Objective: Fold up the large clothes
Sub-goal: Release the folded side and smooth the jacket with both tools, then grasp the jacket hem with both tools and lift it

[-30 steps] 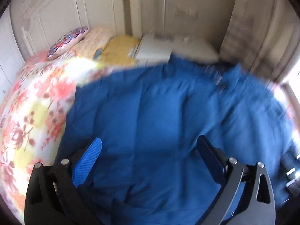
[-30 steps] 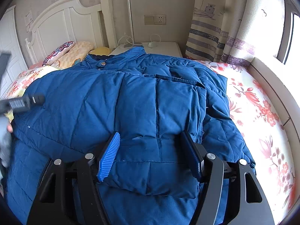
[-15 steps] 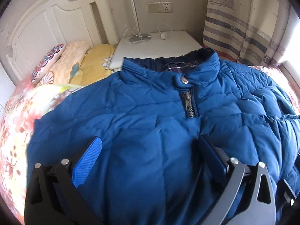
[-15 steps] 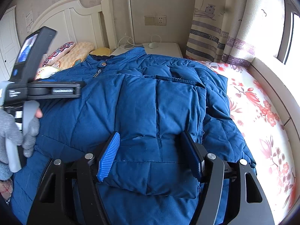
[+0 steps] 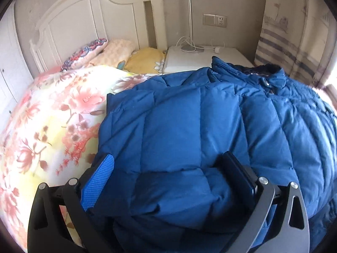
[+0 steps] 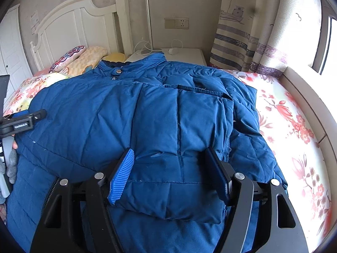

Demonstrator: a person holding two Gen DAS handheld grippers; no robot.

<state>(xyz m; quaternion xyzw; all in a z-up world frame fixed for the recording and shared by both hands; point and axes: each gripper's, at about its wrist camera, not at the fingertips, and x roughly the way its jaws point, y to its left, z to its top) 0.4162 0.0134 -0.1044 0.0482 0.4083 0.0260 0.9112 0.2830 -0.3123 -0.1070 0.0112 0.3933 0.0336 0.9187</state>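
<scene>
A large blue puffer jacket (image 6: 101, 113) lies front-up on the bed, collar toward the headboard. Its right sleeve (image 6: 181, 113) is folded down over the chest. The cuff lies flat between the fingers of my right gripper (image 6: 168, 150), whose jaws are opening, and the pads do not squeeze it. My left gripper (image 5: 167, 158) is shut on the left sleeve (image 5: 172, 126), whose cuff bunches up between the pads over the jacket's left side. In the right wrist view one left fingertip (image 6: 40, 113) shows at the picture's left edge, held by a gloved hand (image 6: 10, 164).
A floral bedspread (image 5: 52, 126) lies under the jacket and shows beside it (image 6: 294, 130). Pillows (image 5: 94, 48) rest against the white headboard (image 5: 84, 21). A white nightstand (image 5: 189, 61) with a lamp pole stands behind the collar. A striped curtain (image 6: 248, 42) and a window ledge (image 6: 311, 97) are on the right.
My left gripper rose from the bed's left edge, swung over the jacket with the sleeve, and came down on its left side. The right gripper's fingers parted slightly without moving.
</scene>
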